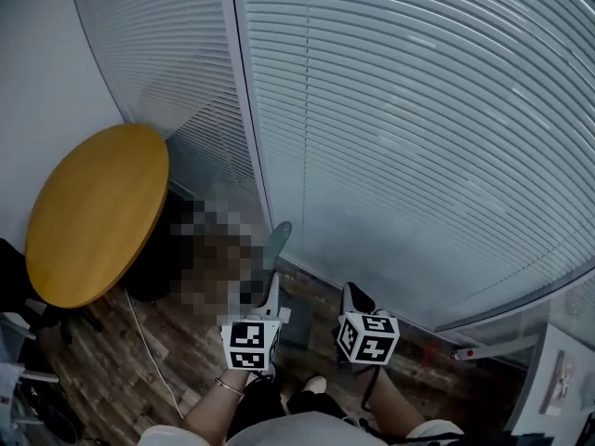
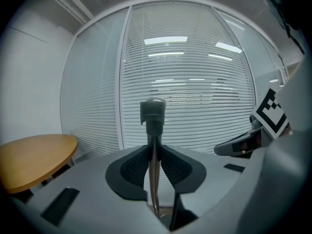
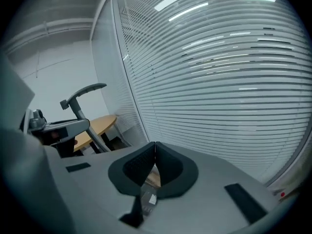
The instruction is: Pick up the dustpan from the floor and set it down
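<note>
Head view: the left gripper (image 1: 271,297) and right gripper (image 1: 354,297) sit side by side low in the frame, over a dark wood-plank floor (image 1: 139,360). The grey long-handled dustpan (image 1: 279,238) rises from the left jaws toward a wall of white slatted blinds (image 1: 418,137). Its pan end cannot be made out. Left of the jaws stands a round yellow-topped bench (image 1: 93,212) (a white cable (image 1: 149,347) trails on the floor beside it).

Left gripper view: the jaws are clamped on the dustpan's thin metal stem, with its grey cap (image 2: 152,112) just above them. The blinds lie straight ahead and the right gripper is off to the right.

Right gripper view: the jaws are pressed together with nothing between them. The blinds are close ahead, and the left gripper and the handle are off to the left.
</note>
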A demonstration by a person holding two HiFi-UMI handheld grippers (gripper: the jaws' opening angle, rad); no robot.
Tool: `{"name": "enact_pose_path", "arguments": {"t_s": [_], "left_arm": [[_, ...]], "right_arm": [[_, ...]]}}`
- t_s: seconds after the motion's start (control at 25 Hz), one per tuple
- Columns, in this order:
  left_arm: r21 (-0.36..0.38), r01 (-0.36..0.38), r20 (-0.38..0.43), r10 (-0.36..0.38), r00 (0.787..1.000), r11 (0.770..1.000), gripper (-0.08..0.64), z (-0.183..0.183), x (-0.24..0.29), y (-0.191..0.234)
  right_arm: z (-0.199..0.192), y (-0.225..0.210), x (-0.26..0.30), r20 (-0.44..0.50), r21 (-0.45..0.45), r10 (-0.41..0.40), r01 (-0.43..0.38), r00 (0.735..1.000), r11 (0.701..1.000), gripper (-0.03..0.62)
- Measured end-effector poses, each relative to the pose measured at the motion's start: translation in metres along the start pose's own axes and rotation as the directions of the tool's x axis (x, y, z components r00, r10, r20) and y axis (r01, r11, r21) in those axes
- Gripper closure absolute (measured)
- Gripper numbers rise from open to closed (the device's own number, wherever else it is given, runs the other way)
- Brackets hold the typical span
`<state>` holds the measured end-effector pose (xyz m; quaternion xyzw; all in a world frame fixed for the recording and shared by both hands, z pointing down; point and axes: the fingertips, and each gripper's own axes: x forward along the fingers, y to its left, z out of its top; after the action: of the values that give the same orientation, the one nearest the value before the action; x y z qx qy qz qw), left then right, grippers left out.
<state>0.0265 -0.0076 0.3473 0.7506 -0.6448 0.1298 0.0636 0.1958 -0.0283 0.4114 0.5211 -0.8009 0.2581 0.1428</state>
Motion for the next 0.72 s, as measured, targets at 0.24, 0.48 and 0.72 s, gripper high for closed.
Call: {"name": "enact_pose_path", "arguments": {"t_s": [0.24, 0.48, 0.72], "left_arm": [[-0.014, -0.052, 0.014, 0.053, 0.999, 0.999, 0.472, 0.004, 0.003, 0.039], [-0.019, -0.052, 0.022, 0.053, 0.998, 0.998, 0.472, 0.000, 0.012, 0.068], [-0.026, 0.014, 0.007, -0.014, 1.000, 1.000, 0.472, -0.012, 0.023, 0.087]], "right_arm": [[0.017, 0.019, 0.021, 0.007, -0.027, 0.038, -0.038, 0.999, 0.999, 0.560], [0.029, 0.038, 0.035, 0.005, -0.088, 0.042, -0.042, 0.999, 0.995, 0.560], [0.038, 0.060, 0.055, 0.012, -0.077, 0.007, -0.006, 1.000, 0.997, 0.560]]}}
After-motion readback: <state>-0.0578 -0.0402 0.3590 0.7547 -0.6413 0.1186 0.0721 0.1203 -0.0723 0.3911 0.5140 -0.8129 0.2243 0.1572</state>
